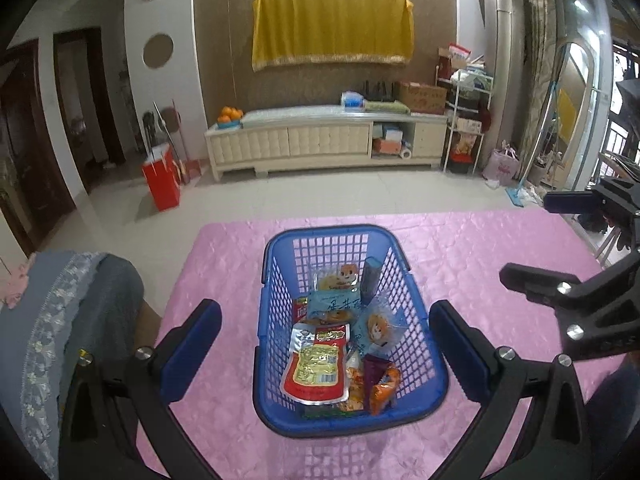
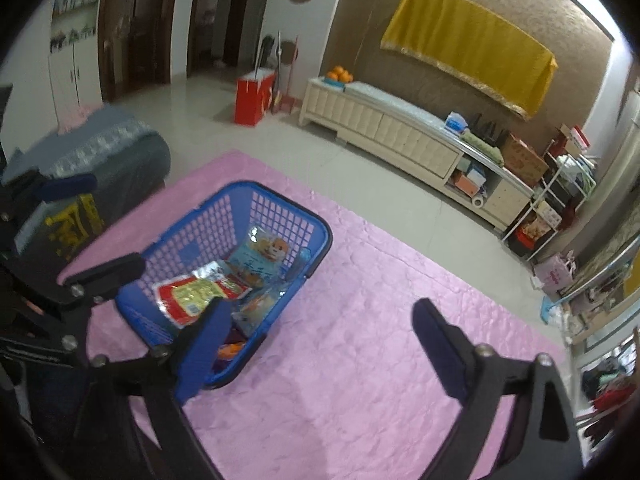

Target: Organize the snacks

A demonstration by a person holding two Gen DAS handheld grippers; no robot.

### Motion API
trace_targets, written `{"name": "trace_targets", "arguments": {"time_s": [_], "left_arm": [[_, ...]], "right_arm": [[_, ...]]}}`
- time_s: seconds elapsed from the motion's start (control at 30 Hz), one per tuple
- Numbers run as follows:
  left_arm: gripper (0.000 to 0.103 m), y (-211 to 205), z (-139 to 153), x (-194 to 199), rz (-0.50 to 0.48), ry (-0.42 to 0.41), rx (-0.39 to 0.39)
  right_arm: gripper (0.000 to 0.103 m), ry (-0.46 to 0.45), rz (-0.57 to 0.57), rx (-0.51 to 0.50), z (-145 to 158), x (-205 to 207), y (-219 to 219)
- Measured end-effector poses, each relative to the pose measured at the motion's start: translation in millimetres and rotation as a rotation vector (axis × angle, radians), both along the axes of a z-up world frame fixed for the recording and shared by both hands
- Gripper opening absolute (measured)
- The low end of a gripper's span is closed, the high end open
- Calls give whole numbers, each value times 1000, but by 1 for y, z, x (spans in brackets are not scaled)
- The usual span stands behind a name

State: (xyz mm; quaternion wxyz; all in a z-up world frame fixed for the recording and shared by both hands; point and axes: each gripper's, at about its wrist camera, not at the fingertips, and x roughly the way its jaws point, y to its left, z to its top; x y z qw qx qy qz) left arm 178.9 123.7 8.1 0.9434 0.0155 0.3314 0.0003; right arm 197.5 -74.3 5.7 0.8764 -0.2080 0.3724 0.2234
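A blue plastic basket point(image 1: 276, 280) stands on the pink tablecloth point(image 1: 224, 264) and holds several snack packets: a red and yellow pouch point(image 1: 316, 372), a light blue packet point(image 1: 336, 308) and an orange packet point(image 1: 384, 390). My left gripper point(image 1: 326, 352) is open and empty, its fingers either side of the basket's near end. My right gripper point(image 2: 320, 344) is open and empty above the cloth to the right of the basket point(image 2: 240, 200); it also shows in the left wrist view point(image 1: 532, 240). The left gripper shows at the left of the right wrist view point(image 2: 80, 224).
A grey-blue covered seat point(image 1: 76, 320) sits at the table's left edge. Beyond the table's far edge is tiled floor, a red bag point(image 1: 162, 180), a cream TV cabinet point(image 1: 320, 144) and a cluttered shelf rack point(image 1: 464, 120).
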Motion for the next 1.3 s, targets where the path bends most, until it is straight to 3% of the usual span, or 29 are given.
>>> {"name": "trace_targets", "arguments": {"time_s": [0.03,0.3,0.43,0.7,0.93,1.3], "left_arm": [[103,-4,3,-7,-2,-16,6],[103,-33,17,-70,-1,-123,29],[103,-39,23,-98,-8,-161,-31],[103,-47,29,-137,-8,-219,-70],[103,-56,20,-143,-12,-210,-43],[103,-54,14,-151,-14,-194,-64]], "right_arm": [[103,-12,-5,34,4,-9,-7],[103,-100,-47,145,18,-60,-38],[103,-142,-85,210,24,-91,-53],[103,-264,-133,247,28,-135,-63],[103,-270,-163,296,15,-146,-70],[103,-237,-185,308,8,-152,-73]]}}
